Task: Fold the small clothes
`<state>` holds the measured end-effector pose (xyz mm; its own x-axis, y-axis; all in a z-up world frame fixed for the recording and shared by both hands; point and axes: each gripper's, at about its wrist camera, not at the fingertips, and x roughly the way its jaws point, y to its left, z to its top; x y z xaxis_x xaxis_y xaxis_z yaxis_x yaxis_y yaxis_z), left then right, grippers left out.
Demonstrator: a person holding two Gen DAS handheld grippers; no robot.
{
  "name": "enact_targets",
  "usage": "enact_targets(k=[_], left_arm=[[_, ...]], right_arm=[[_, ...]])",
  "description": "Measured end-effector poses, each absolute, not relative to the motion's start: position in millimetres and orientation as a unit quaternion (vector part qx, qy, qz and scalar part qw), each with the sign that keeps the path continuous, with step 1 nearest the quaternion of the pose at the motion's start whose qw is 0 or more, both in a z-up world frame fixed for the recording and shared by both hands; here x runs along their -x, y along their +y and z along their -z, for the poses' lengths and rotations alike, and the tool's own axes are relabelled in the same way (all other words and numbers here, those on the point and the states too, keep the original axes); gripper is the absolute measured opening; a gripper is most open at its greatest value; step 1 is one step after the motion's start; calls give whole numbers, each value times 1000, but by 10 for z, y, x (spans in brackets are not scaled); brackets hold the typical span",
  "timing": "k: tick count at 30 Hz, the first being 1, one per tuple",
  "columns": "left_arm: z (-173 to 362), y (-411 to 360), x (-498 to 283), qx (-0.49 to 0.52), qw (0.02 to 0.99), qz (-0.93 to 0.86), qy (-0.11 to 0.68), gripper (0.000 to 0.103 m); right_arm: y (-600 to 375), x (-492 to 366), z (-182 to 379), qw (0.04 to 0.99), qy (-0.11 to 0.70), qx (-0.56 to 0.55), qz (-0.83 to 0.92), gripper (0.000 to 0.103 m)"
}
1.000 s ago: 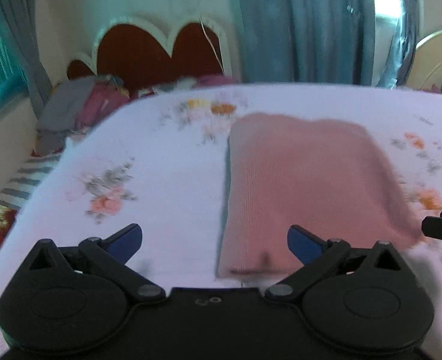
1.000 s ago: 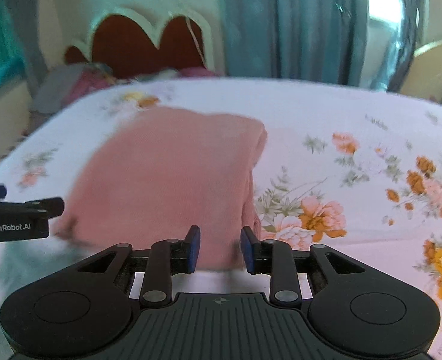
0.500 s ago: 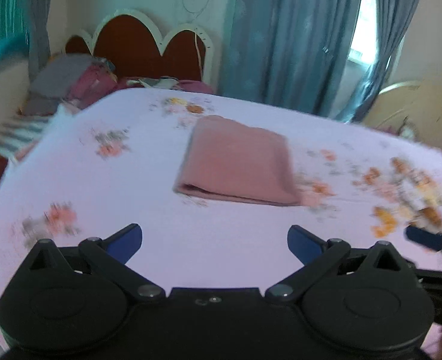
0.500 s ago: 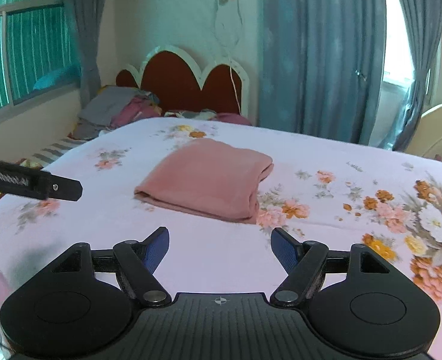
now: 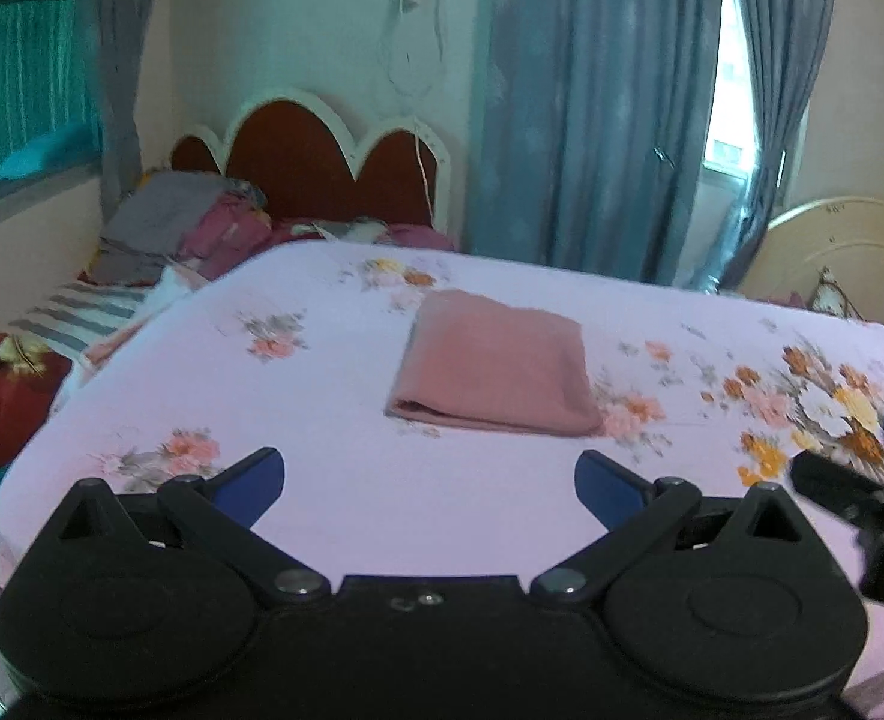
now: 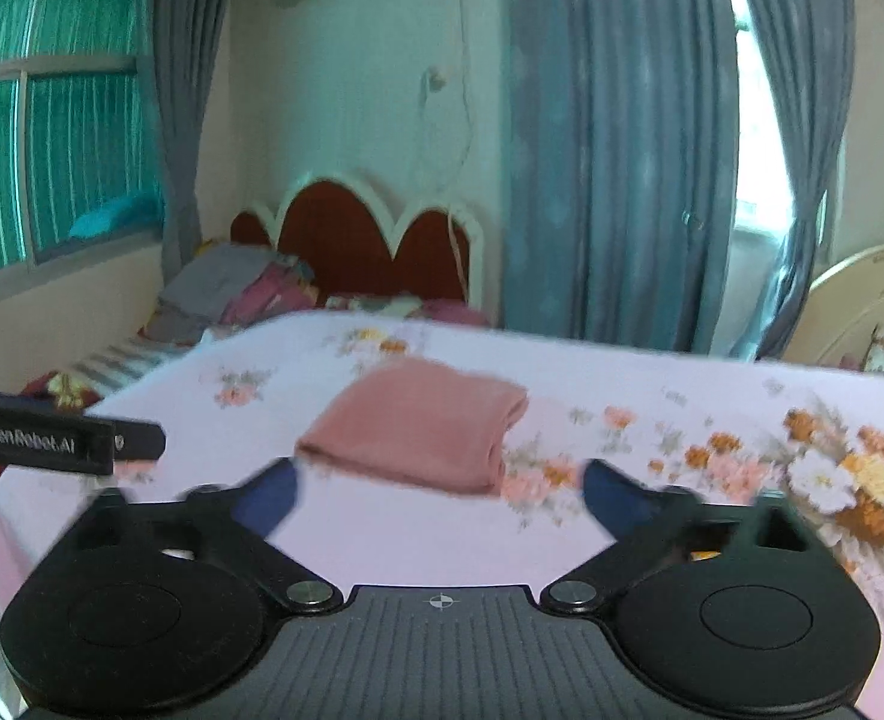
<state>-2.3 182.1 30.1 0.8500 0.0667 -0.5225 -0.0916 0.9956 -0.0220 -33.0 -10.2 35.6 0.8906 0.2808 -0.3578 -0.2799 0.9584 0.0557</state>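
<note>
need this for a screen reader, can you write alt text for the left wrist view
A folded pink garment lies flat on a bed with a pale floral sheet, well beyond the left gripper, whose blue-tipped jaws stand wide apart and empty. Part of the right gripper shows at the right edge; a dark red scalloped headboard and blue curtains stand behind.

Blurred bedside clothes pile (image 6: 231, 288)

Pink cloth (image 5: 493, 363); lilac floral sheet (image 5: 333, 420); blue-grey curtains (image 5: 598, 120).
</note>
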Motion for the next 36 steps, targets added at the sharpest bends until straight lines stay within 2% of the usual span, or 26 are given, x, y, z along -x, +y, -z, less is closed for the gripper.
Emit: enact_targets(k=[36], left_arm=[[-288,1992,20,8,955,-62,289,103]], right_arm=[[-78,317,-393,975,179,-22,-130,103]])
